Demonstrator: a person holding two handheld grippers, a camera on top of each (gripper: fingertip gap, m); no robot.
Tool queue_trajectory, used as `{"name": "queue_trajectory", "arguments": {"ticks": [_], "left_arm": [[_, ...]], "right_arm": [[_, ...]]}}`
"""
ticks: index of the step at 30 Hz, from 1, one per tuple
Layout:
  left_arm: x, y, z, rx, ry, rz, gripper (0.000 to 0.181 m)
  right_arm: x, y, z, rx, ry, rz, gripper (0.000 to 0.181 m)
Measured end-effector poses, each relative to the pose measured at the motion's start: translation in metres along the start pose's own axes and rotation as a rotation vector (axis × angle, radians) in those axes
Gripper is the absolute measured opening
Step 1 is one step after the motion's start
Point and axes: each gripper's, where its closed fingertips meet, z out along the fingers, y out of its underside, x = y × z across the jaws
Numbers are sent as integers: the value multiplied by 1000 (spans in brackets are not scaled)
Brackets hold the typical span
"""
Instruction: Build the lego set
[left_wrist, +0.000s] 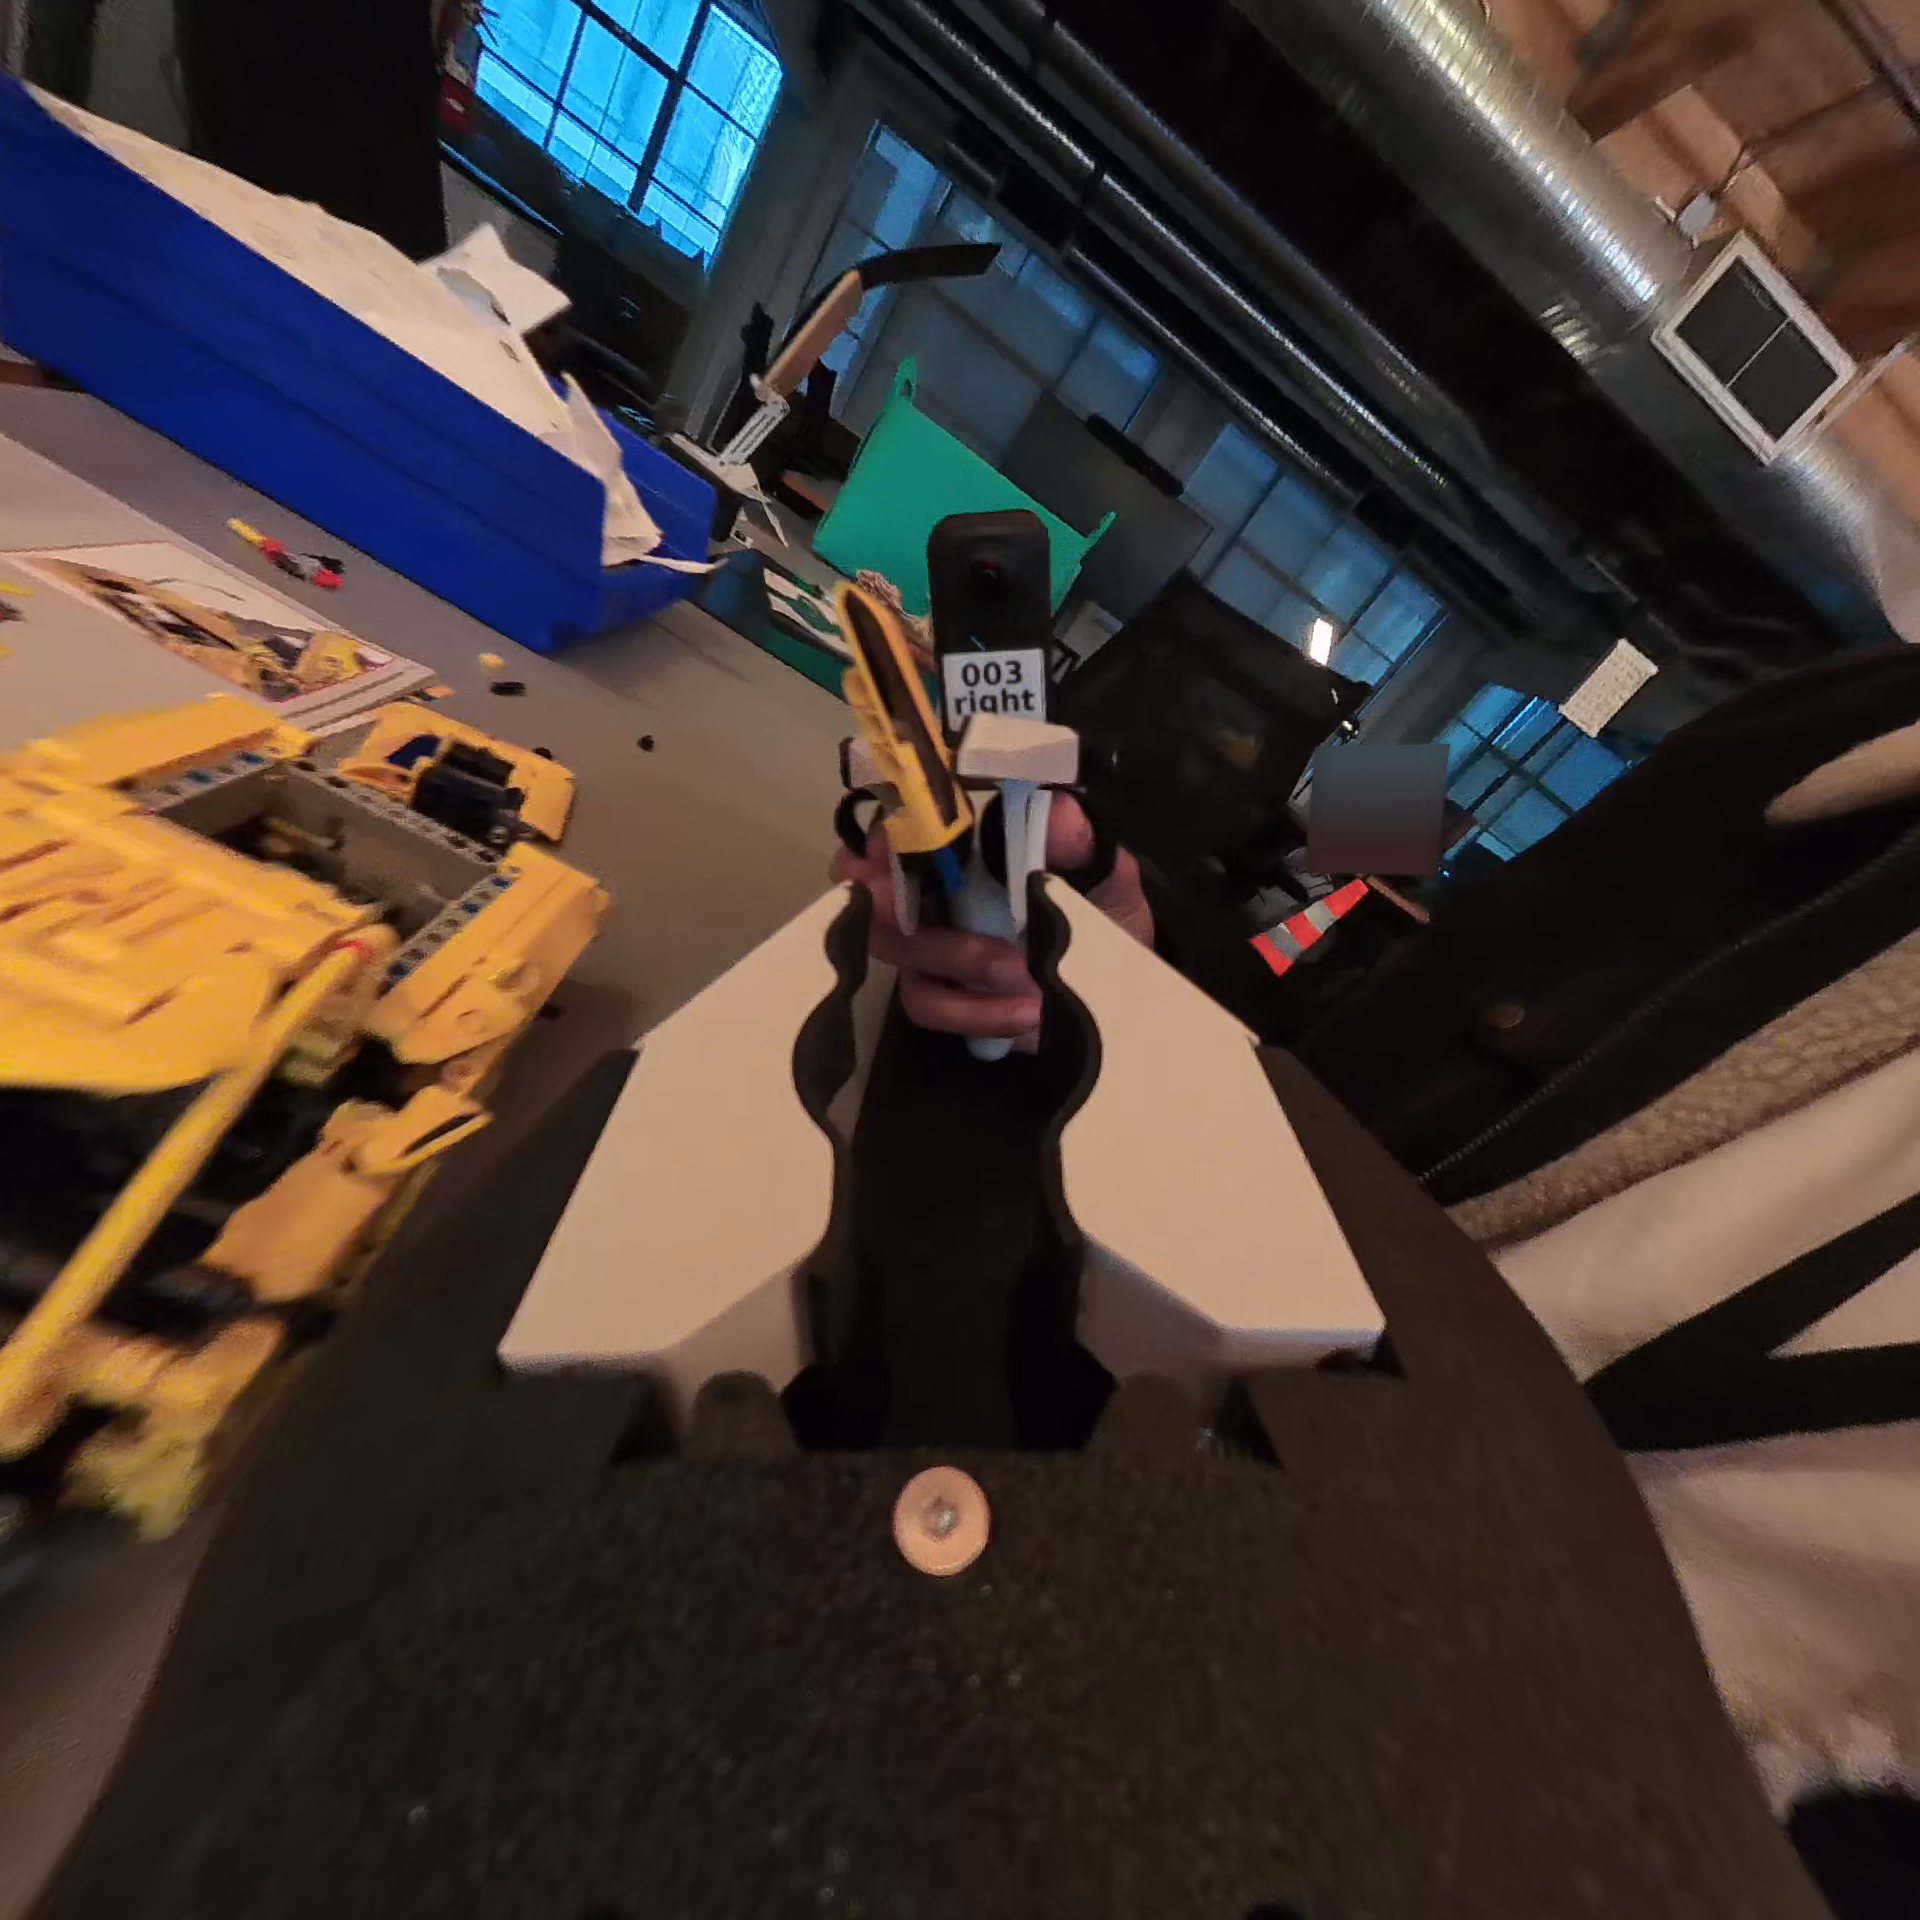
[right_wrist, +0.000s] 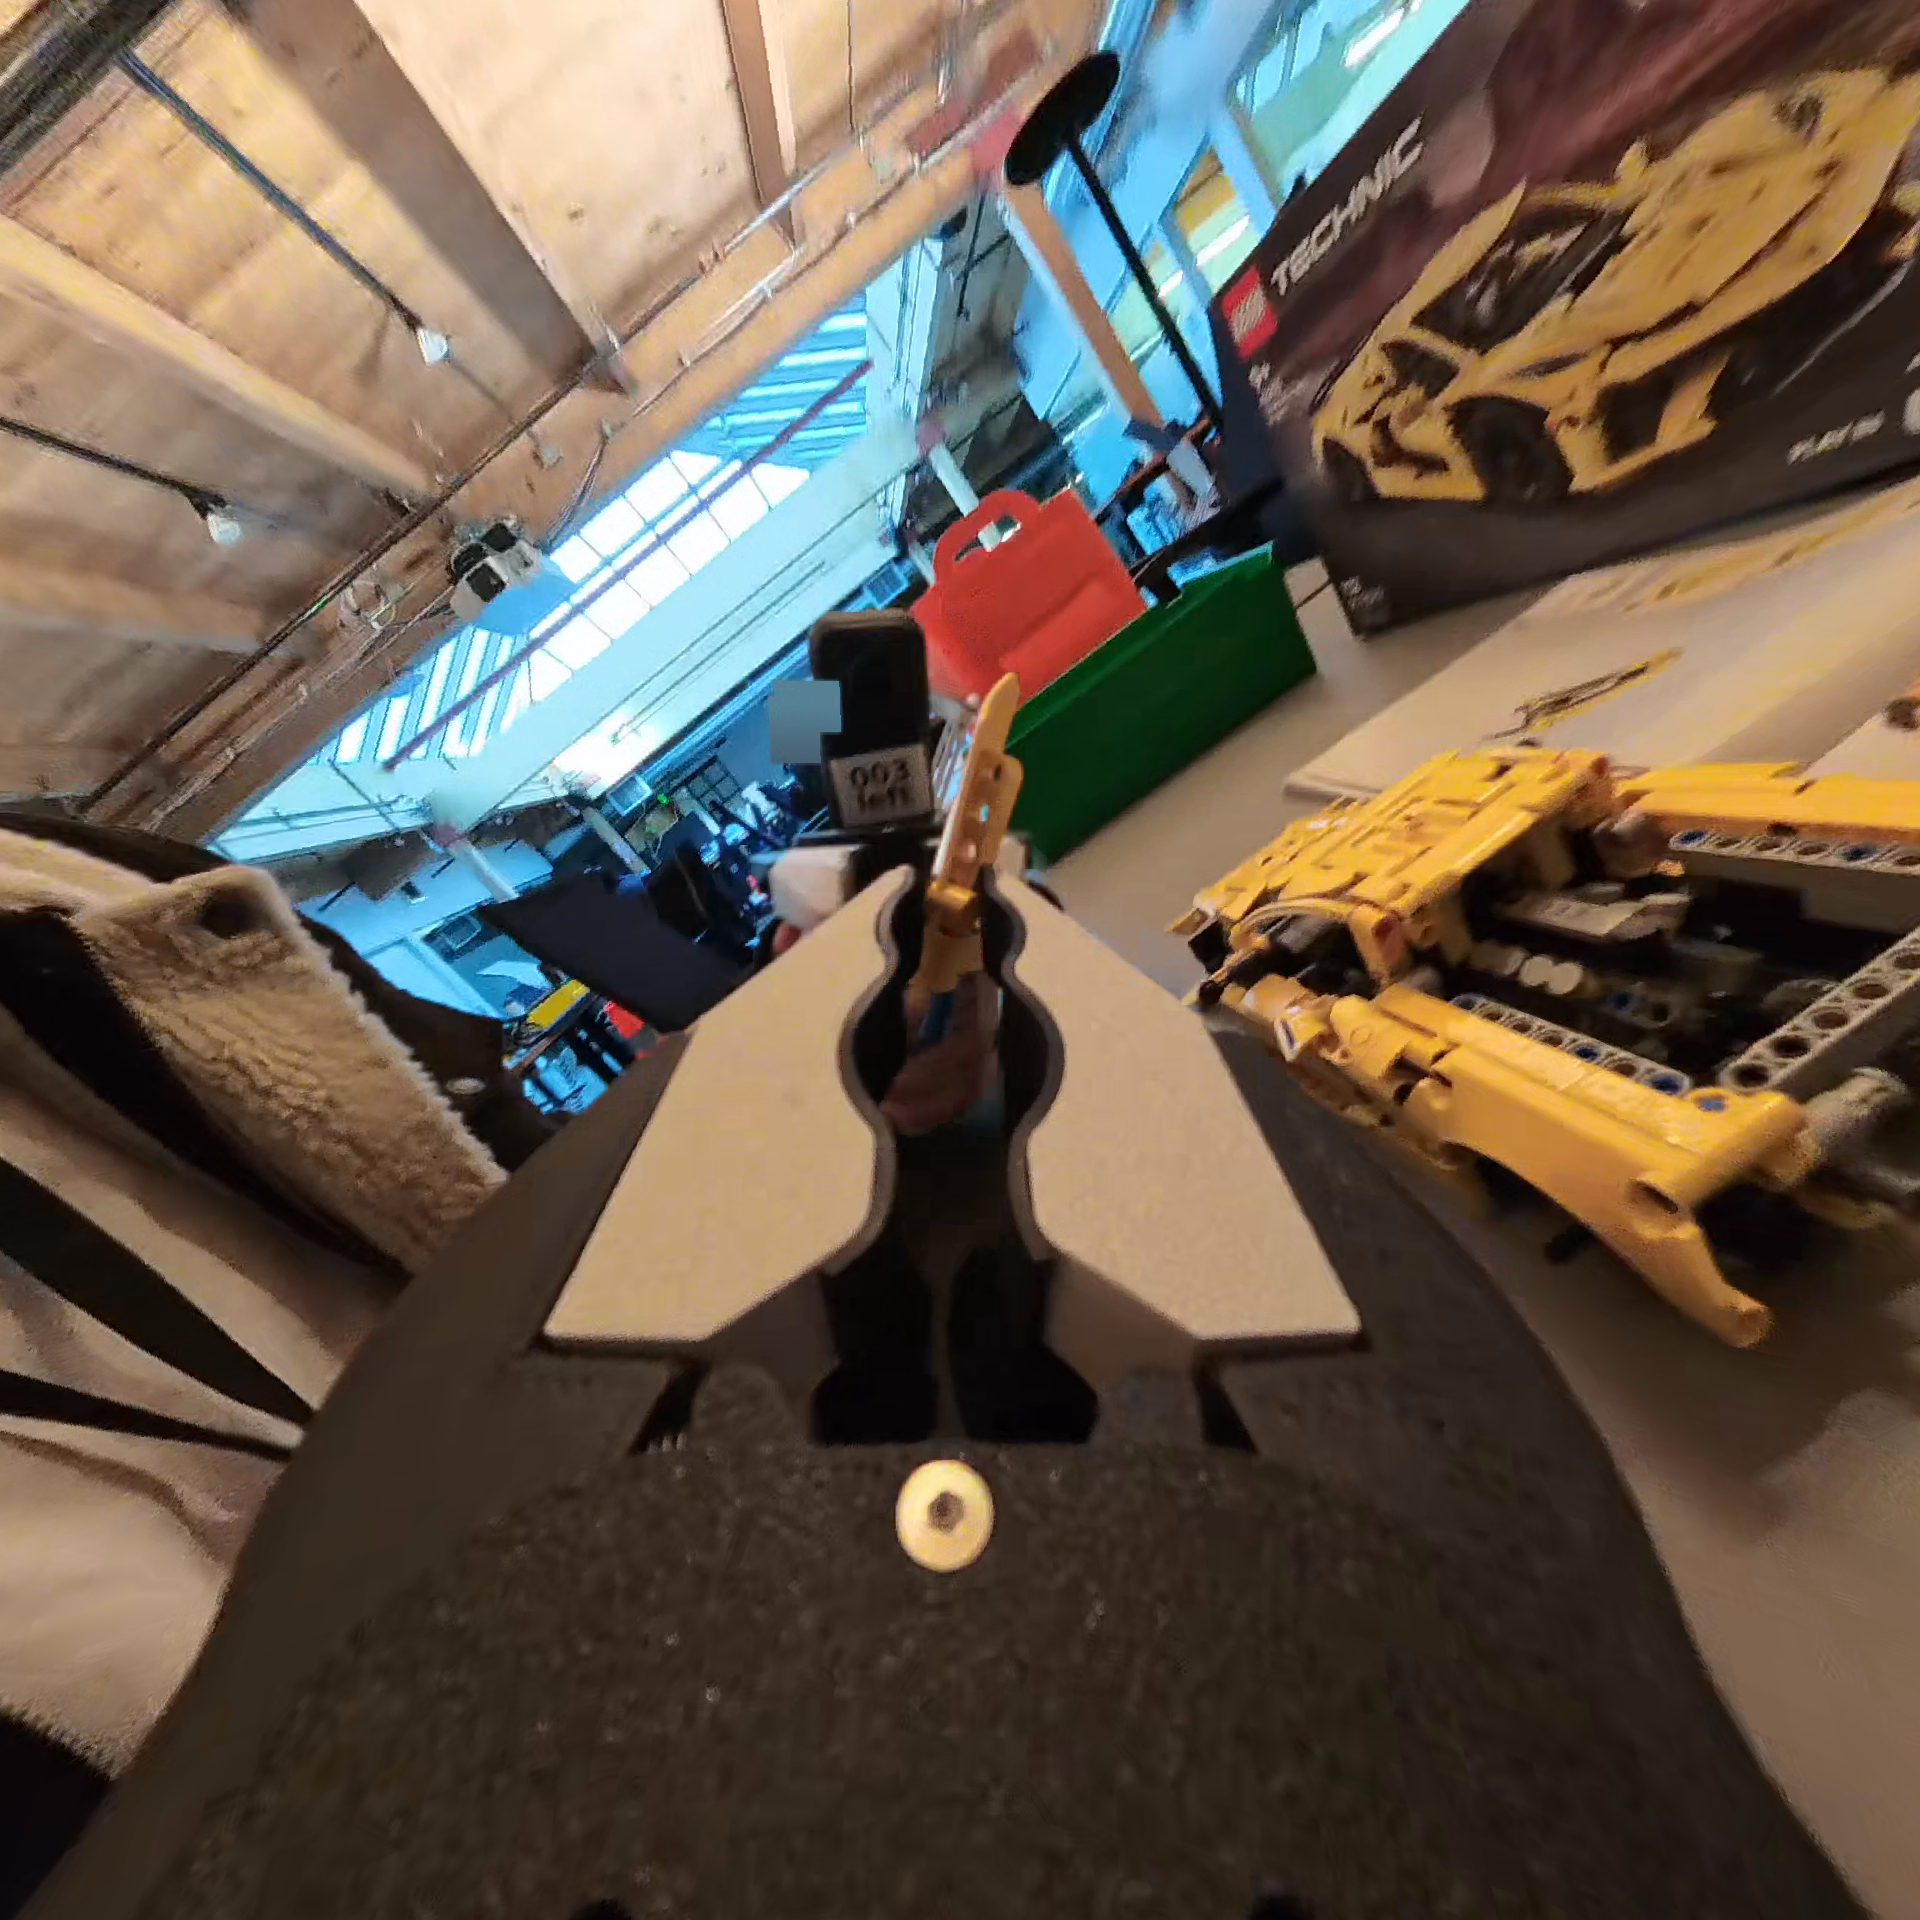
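Our right tongs (right_wrist: 948, 894) clench a yellow panel piece (right_wrist: 971, 821), left tongs (left_wrist: 951, 914) released, above the grey desk (left_wrist: 686, 821) beneath timber ceiling beams (right_wrist: 436, 208).

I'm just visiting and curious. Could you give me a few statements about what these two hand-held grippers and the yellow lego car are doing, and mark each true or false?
1. The right gripper pinches a yellow lego piece. True.
2. The left gripper carries the yellow car. False: it holds no car; the yellow lego car sits on the grey table.
3. The two grippers face each other. True.
4. The car is finished. False: its middle is open, showing grey beams.
5. A blue bin stands on the table. True.
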Motion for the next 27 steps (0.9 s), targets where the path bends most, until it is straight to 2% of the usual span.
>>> {"name": "queue_trajectory", "arguments": {"ticks": [4, 7, 10, 19, 27], "left_arm": [[2, 11, 31, -36, -25, -2, 28], [-4, 5, 39, 2, -49, -20, 18], [-10, 5, 46, 1, -58, -51, 17], [-25, 8, 49, -63, -115, -96, 17], [-35, 4, 46, -91, -238, 56, 17]], "right_arm": [[-2, -3, -1, 15, -5, -34, 10], [1, -1, -1, 6, 19, -51, 10], [6, -5, -5, 24, 47, -60, 10], [24, -3, -12, 15, 124, -17, 11], [32, -5, -17, 31, 161, -8, 10]]}}
